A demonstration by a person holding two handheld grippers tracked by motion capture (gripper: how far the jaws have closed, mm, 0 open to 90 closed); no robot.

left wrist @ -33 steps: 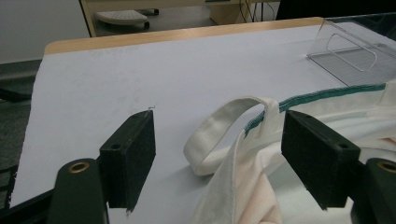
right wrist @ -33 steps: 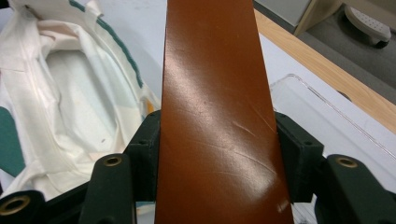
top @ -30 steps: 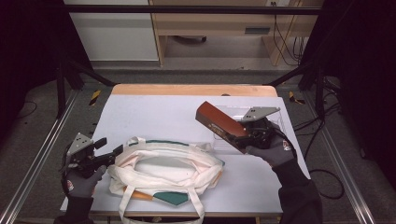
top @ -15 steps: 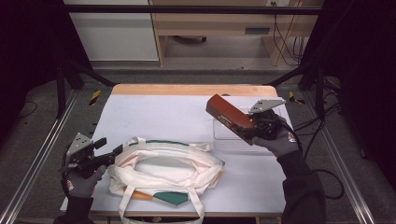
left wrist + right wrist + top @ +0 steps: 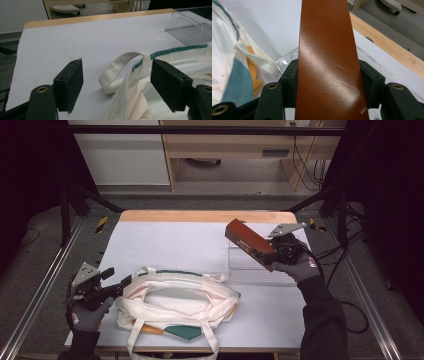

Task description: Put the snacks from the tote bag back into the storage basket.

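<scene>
White table (image 5: 175, 240) holds a cream tote bag (image 5: 180, 302) beside the left gripper (image 5: 120, 284), fingers spread wide around its strap, while the right gripper (image 5: 270, 255) clamps a brown, possibly leather, case (image 5: 247, 241) above a clear tray (image 5: 250, 267).

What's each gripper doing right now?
Left gripper: open, jaws either side of the tote bag edge.
Right gripper: shut on the brown box.
</scene>
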